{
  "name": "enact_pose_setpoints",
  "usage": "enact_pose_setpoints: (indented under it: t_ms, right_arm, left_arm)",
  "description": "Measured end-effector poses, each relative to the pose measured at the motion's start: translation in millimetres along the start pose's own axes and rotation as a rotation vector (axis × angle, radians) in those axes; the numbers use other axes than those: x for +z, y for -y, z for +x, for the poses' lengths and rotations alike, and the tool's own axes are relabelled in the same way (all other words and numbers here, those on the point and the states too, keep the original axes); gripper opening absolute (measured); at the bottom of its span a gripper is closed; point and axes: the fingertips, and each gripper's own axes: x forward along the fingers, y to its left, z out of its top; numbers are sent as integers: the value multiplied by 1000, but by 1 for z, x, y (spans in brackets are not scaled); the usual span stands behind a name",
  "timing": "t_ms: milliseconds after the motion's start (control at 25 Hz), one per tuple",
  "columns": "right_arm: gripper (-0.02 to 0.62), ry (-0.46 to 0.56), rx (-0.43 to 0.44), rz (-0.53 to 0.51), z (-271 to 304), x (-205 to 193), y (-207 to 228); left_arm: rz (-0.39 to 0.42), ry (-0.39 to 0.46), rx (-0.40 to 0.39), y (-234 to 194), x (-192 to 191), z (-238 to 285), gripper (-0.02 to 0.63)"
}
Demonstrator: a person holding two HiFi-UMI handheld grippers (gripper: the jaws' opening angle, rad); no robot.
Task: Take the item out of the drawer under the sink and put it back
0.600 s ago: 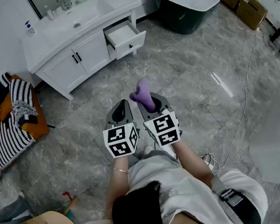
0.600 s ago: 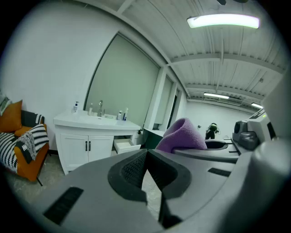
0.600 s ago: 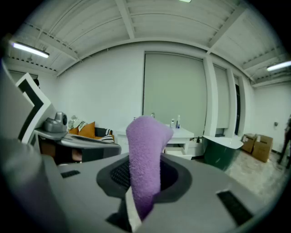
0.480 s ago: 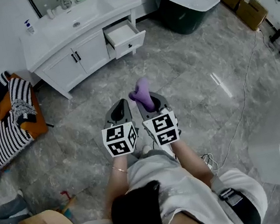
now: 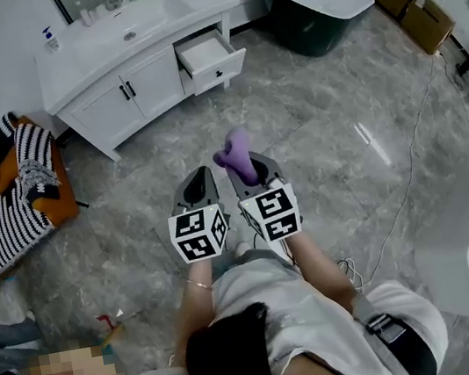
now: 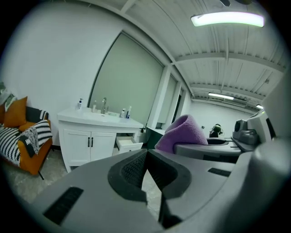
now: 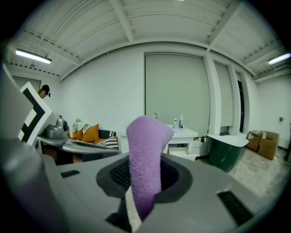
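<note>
A purple cloth [image 7: 144, 154] is clamped in the jaws of the right gripper [image 5: 252, 173], well apart from the open drawer [image 5: 209, 56]. It is judged soft, light and limp, so it is best pinched at a bunched fold. The left gripper [image 6: 145, 170], its jaws pressed together on nothing, is held alongside. Both are tilted slightly down toward the drawer.
</note>
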Motion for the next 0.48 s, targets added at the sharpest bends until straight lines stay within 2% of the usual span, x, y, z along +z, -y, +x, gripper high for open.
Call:
enact_pose_setpoints:
  t_ms: [480]
  right_arm:
    - [101, -20, -51, 32, 19, -7, 37]
  left_arm:
    - [9, -23, -43, 3, 5, 43, 3]
